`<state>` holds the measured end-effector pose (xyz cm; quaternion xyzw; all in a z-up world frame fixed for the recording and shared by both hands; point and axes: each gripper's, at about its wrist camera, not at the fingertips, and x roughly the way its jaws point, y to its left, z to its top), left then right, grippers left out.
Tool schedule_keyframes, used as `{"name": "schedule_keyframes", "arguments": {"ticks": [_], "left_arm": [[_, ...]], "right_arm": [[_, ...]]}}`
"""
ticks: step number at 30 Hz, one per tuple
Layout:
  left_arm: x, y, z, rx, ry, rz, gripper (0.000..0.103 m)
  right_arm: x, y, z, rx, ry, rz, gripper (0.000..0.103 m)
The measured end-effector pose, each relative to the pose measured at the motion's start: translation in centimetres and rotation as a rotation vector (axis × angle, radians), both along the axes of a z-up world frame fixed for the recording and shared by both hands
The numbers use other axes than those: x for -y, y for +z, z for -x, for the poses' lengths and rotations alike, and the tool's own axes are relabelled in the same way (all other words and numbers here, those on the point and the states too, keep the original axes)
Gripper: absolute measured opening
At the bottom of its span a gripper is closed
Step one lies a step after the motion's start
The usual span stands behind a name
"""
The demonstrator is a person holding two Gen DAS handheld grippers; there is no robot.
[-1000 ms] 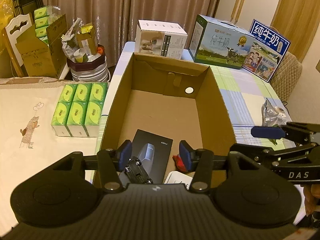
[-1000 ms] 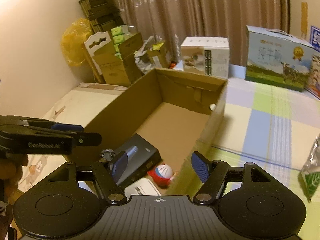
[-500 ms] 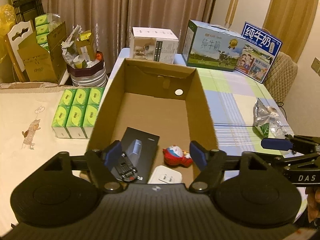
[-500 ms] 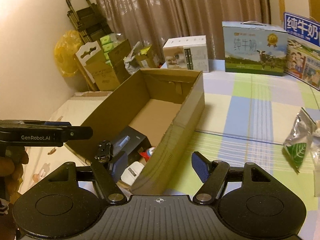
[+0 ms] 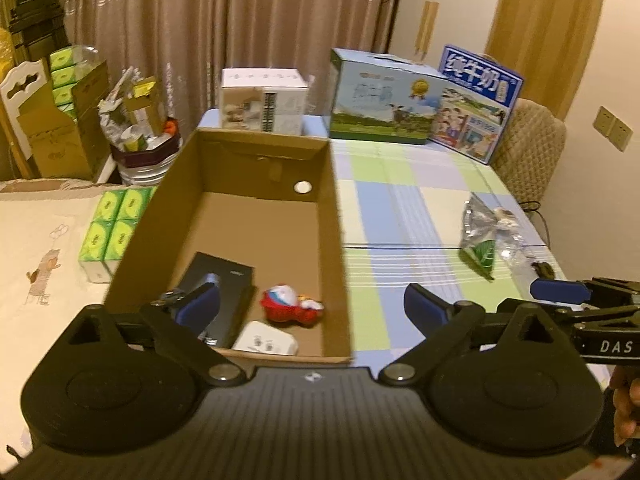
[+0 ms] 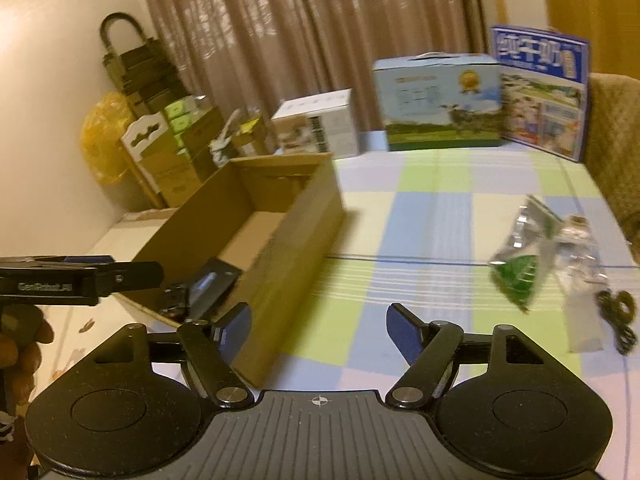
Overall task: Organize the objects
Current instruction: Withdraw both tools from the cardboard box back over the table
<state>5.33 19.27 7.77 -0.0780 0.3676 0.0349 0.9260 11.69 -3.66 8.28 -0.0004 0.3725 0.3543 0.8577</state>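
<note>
1. At nine o'clock in the left wrist view, green tissue packs (image 5: 114, 224) sit on a cream cloth just outside the left wall of the cardboard box (image 5: 335, 248).
2. The box stands open-topped on the checked tablecloth (image 5: 404, 208). At its near end lie a flat black carton (image 5: 234, 292), a red and white toy figure (image 5: 290, 306) at about six o'clock, and a white plug-like item (image 5: 266, 343) at the near wall.
3. A small dark toy car (image 6: 174, 298) shows only partly beside the black carton, behind the left finger; whether it rests on the carton cannot be told through the blur.
4. The left gripper (image 5: 311, 308) hangs over the box's near right corner, its jaws spread wide with nothing between them: one blue pad is over the carton, the other is outside the box above the cloth.
5. At twelve o'clock, beyond the box, stand a white carton (image 5: 264, 102), a blue milk case (image 5: 386, 98) and a second milk box (image 5: 478, 100).
6. At three o'clock a crumpled green and silver bag (image 5: 480, 232) lies on the cloth, with clear wrapping just beside it.
7. The right gripper (image 6: 318, 330) hovers above the cloth just right of the box, jaws apart and empty; a hand (image 6: 20, 344) shows at nine o'clock in its view.
</note>
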Motion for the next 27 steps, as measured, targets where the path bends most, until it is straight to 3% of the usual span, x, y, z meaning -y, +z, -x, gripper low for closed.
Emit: {"name": "schedule_keyframes", "arguments": {"ticks": [12,27], "left_arm": [[6.9,0.1,-1.1,0.026,-0.12,0.006,0.102],[13.3,-2.2,-4.0,-0.026,-0.235,0.006,0.102]], "right_arm": [[9.3,-1.0,-0.3,-0.019,-0.187,0.014,0.075],[20.5,-2.6,-1.5,-0.05,-0.419,0.01,0.076]]}}
